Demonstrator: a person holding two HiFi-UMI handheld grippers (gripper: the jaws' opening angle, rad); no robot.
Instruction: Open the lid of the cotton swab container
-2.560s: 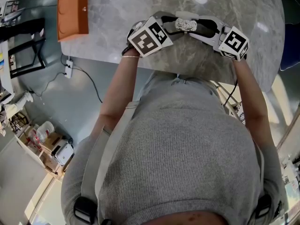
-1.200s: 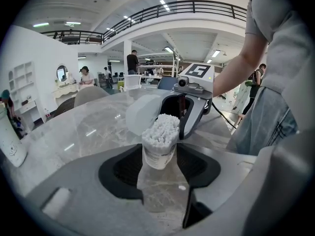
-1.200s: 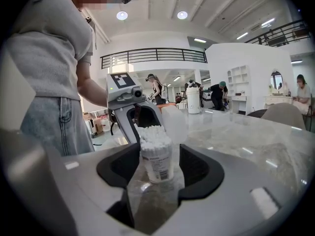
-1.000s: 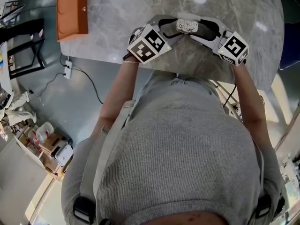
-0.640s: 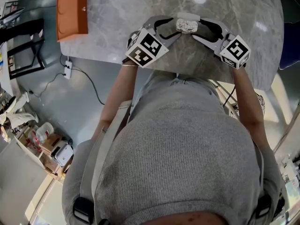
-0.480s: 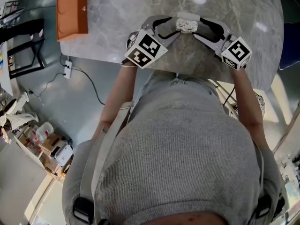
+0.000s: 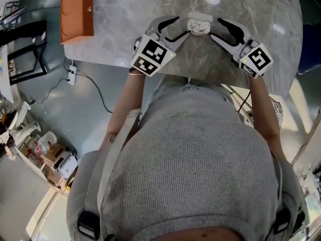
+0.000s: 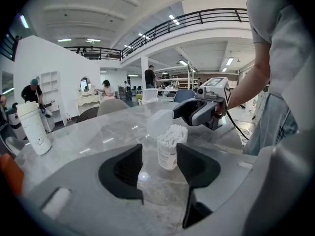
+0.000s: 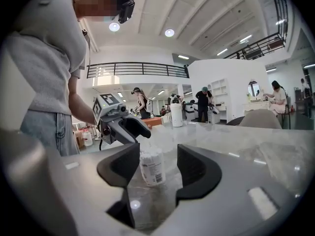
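Note:
The cotton swab container [image 7: 199,26] stands upright on the marble table [image 7: 125,29], a small clear jar packed with white swabs. In the left gripper view the container [image 8: 169,148] shows its translucent lid [image 8: 158,122] tipped back behind the swab heads. My left gripper [image 7: 179,26] is open just left of it, and the left gripper [image 8: 159,168] has nothing between its pads. My right gripper [image 7: 218,28] is open just right of it. The container [image 9: 151,166] shows beyond the tips of the right gripper [image 9: 158,168], apart from them.
An orange box [image 7: 77,15] lies at the table's far left corner. A white tumbler [image 8: 33,127] stands further along the table. The table's near edge runs close to the person's body. Several people and chairs are in the hall behind.
Both grippers have lifted, tilted and drawn slightly outward from the container; their marker cubes have moved apart. The container stays in place on the table.

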